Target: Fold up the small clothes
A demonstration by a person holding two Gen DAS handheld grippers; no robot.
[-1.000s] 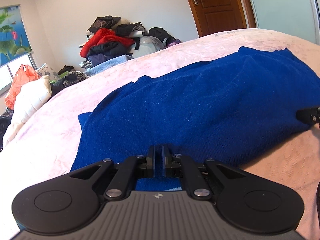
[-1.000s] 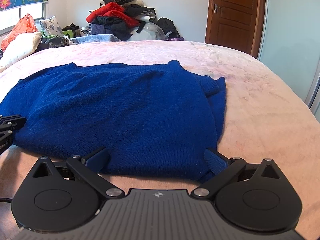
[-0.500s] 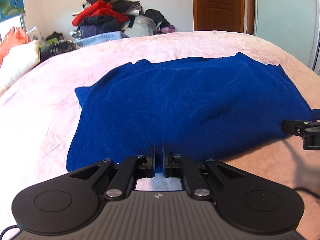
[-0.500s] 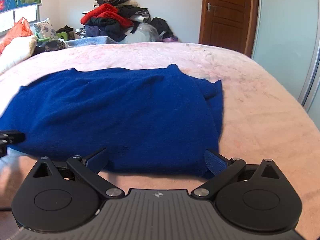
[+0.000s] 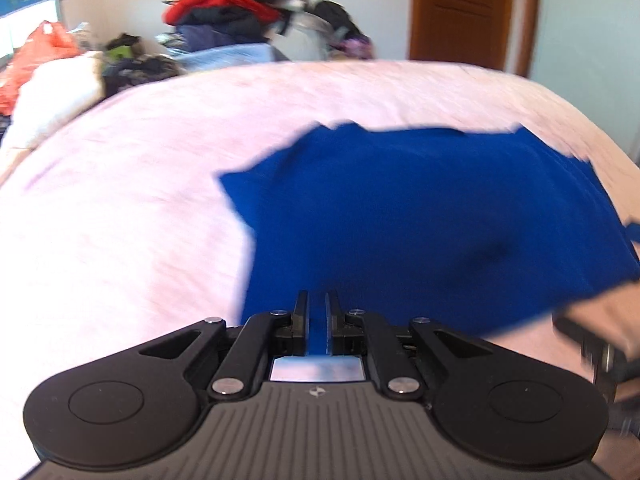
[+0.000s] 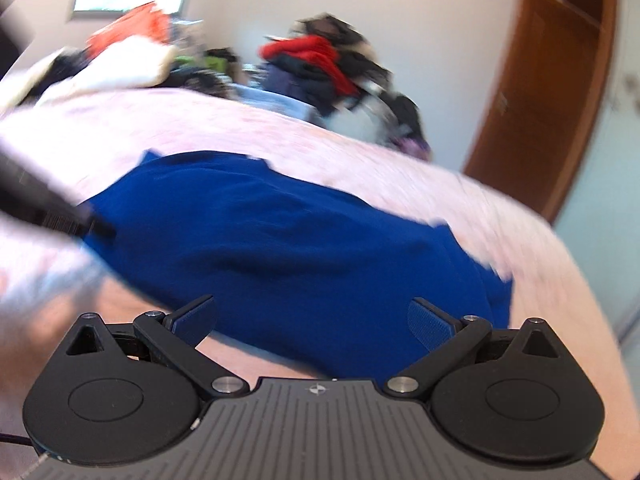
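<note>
A blue knit sweater lies spread on the pink bed. My left gripper is shut on the sweater's near hem. In the right wrist view its dark tip holds the sweater's near left corner, and that edge hangs a little off the bed with shadow under it. My right gripper stands wide open at the near right part of the sweater; the hem lies between its blue pads without touching them. In the left wrist view the right gripper is a blur at the lower right.
A pile of red, black and blue clothes is heaped against the far wall. White bedding and an orange bag sit at the far left. A brown door stands at the back right. Bare pink bedding surrounds the sweater.
The left gripper has risen with the hem, and the sweater's near left edge has come off the bed. The right wrist view has rolled and shifted; its jaws stay wide open.
</note>
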